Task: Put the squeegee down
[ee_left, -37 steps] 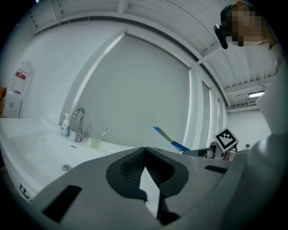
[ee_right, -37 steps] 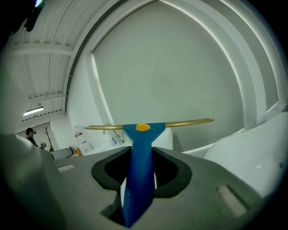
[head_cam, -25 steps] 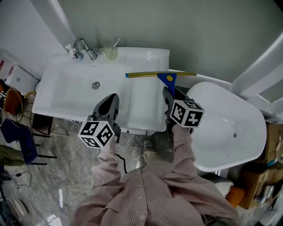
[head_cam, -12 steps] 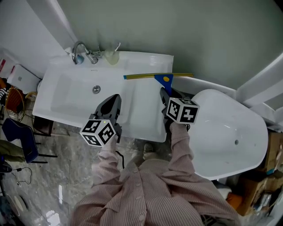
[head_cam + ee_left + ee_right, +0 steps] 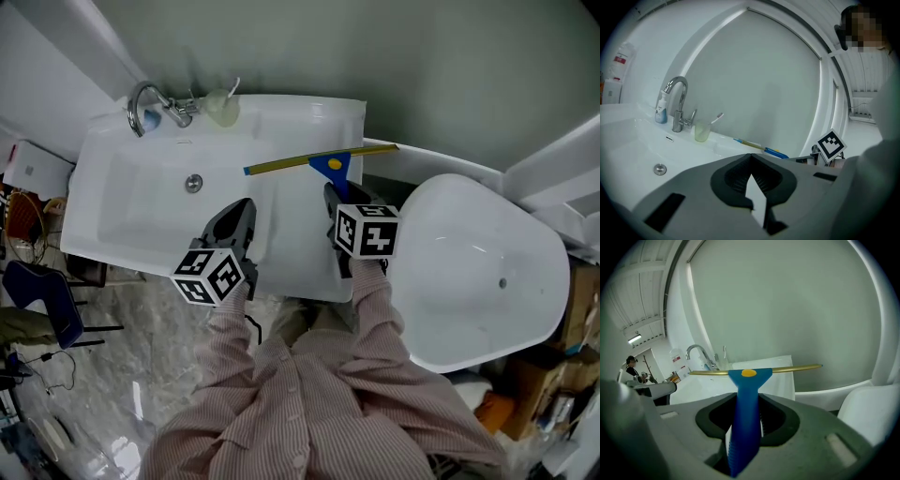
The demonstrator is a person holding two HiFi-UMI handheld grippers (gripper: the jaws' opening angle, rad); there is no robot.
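The squeegee (image 5: 330, 167) has a blue handle and a long yellow blade. My right gripper (image 5: 336, 201) is shut on the handle, and the blade lies crosswise ahead of the jaws over the flat right ledge of the white washbasin (image 5: 112, 220). Whether the blade touches the ledge cannot be told. In the right gripper view the handle (image 5: 746, 404) stands between the pads of the right gripper (image 5: 746, 401). My left gripper (image 5: 238, 216) hovers over the basin's front edge, shut and holding nothing. In the left gripper view its fingers meet at the tip of the left gripper (image 5: 750, 157), and the squeegee (image 5: 761, 148) shows beyond.
A chrome tap (image 5: 150, 101) and a cup with a toothbrush (image 5: 221, 107) stand at the basin's back. A white bathtub (image 5: 487, 272) sits to the right. A chair (image 5: 42, 300) and clutter are on the floor at left. A wall rises right behind the basin.
Both grippers have sunk and moved forward over the basin. The squeegee went with the right gripper, and its blade now slants slightly, left end lower in the picture.
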